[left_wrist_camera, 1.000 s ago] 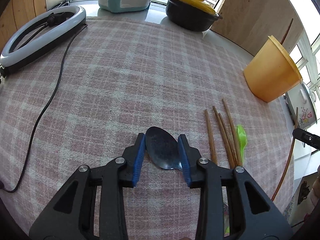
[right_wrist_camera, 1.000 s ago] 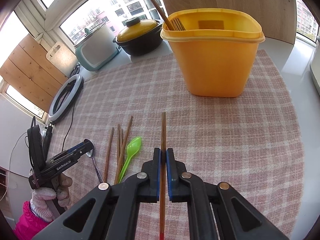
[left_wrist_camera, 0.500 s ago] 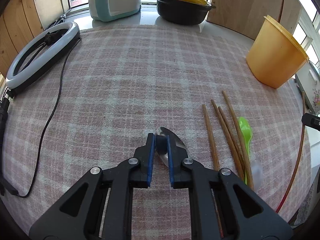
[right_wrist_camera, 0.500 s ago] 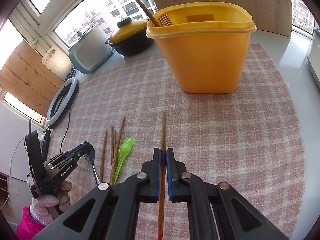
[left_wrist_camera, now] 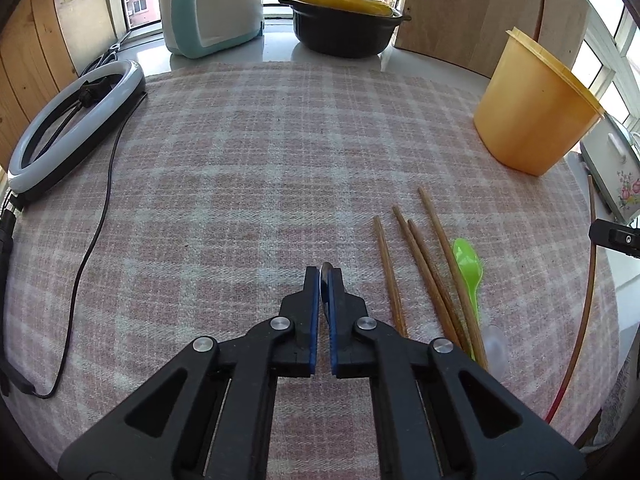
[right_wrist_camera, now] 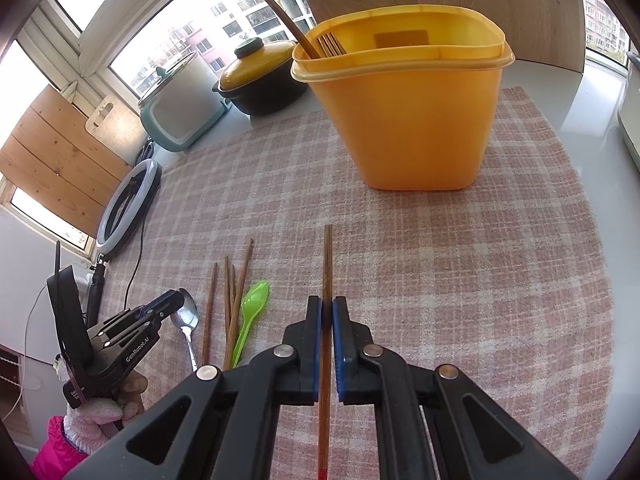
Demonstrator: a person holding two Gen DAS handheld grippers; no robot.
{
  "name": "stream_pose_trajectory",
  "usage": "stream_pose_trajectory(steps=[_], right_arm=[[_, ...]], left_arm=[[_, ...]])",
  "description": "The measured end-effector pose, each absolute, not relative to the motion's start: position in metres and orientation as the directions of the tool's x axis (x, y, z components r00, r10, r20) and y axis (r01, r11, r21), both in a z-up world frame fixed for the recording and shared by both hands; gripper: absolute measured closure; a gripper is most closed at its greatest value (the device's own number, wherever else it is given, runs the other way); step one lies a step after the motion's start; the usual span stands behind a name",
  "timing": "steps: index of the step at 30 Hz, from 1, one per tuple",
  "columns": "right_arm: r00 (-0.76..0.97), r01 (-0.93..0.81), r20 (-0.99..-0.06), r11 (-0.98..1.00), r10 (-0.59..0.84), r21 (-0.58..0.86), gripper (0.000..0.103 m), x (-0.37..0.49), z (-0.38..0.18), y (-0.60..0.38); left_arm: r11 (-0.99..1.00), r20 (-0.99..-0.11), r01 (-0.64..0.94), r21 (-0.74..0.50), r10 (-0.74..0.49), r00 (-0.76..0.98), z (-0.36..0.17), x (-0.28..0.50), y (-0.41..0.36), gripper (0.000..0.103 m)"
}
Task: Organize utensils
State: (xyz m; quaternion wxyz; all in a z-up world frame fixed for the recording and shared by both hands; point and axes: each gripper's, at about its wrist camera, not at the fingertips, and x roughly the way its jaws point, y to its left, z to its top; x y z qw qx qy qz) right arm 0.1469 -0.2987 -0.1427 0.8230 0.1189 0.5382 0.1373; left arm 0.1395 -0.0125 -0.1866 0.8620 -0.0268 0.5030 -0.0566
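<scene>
My left gripper [left_wrist_camera: 326,276] is shut on the bowl of a metal spoon [right_wrist_camera: 188,316], which stands on edge between the blue pads. The right wrist view shows that gripper [right_wrist_camera: 176,300] at the far left, with the spoon's handle trailing toward the table edge. My right gripper [right_wrist_camera: 327,308] is shut on a brown chopstick [right_wrist_camera: 327,264] that points at the yellow container [right_wrist_camera: 404,120]. Another chopstick and a fork stand in the container. Several loose chopsticks [left_wrist_camera: 424,276] and a green plastic spoon [left_wrist_camera: 468,268] lie on the checked cloth between the two grippers.
A ring light [left_wrist_camera: 72,120] with its black cable [left_wrist_camera: 100,200] lies at the left of the cloth. A teal and white rice cooker [left_wrist_camera: 212,8] and a black pot with a yellow lid [left_wrist_camera: 340,16] stand on the sill behind. The table's edge runs close on the right.
The left jaws closed from wide apart onto the spoon's bowl, and the spoon turned from flat to on edge. The left gripper drew back a little. The right gripper kept its chopstick nearly still.
</scene>
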Motion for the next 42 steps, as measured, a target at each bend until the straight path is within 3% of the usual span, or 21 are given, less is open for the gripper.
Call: stream_pose_trajectory(steps=[11,17,29,42], right_arm=[[0.382,-0.1,-0.852,0.933,0.358,0.347,0.1,0.147,-0.143,-0.299],[0.382,-0.108,-0.85,0.931,0.362,0.348,0.1,0.148,-0.142,-0.298],[0.461,-0.161,-0.81,0.932,0.363,0.326,0.1,0.141,-0.109,-0.301],[0.56,-0.197,-0.752,0.938,0.347,0.286,0.1,0.135,-0.066,-0.31]], left_arm=[[0.992,-0.87,0.107,-0.071,-0.114,0.479,-0.188,0.136,-0.023,0.101],[0.989,-0.864,0.086,-0.118,-0.145,0.483,-0.184,0.135,-0.015,0.103],[0.98,-0.765,0.016,-0.197,-0.164,0.623,-0.124,0.127,0.023,0.103],[0.97,-0.653,0.054,-0.236,-0.2,0.73,-0.067,0.132,0.021,0.103]])
